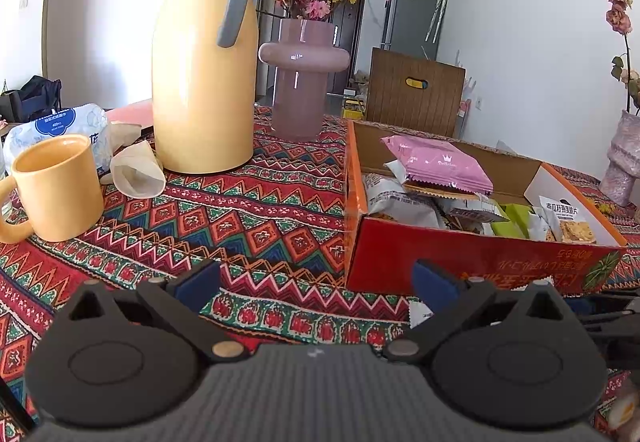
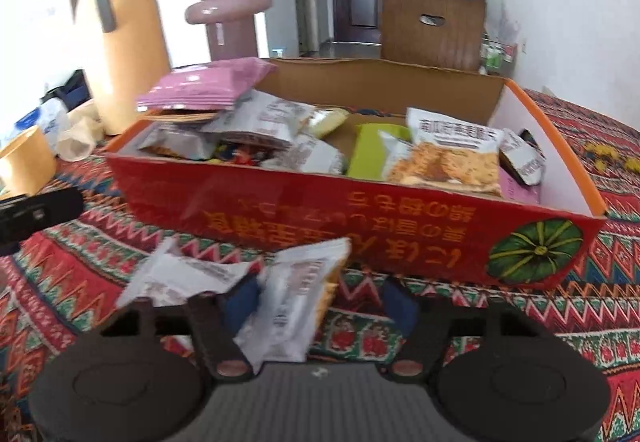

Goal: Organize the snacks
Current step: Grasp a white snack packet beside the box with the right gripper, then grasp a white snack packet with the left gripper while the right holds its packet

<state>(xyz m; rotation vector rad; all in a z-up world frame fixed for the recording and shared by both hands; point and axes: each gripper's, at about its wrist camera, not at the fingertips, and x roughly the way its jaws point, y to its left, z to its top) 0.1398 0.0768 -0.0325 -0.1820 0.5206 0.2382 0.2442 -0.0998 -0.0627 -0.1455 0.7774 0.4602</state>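
Note:
A red cardboard box (image 1: 472, 262) with orange rims holds several snack packets, a pink packet (image 1: 436, 164) on top at its left. It also shows in the right wrist view (image 2: 320, 214). My left gripper (image 1: 316, 282) is open and empty, low over the tablecloth left of the box. My right gripper (image 2: 320, 298) is open in front of the box. A white snack packet (image 2: 296, 302) lies between its fingers, against the left pad. A second white packet (image 2: 180, 278) lies on the cloth to its left.
A yellow thermos jug (image 1: 204, 54), a pink vase with flowers (image 1: 302, 78), a yellow mug (image 1: 56, 186), a tissue pack (image 1: 64, 130) and crumpled paper cups (image 1: 136, 170) stand left of the box on the patterned tablecloth (image 1: 256, 218). A wooden chair back (image 1: 414, 90) stands behind.

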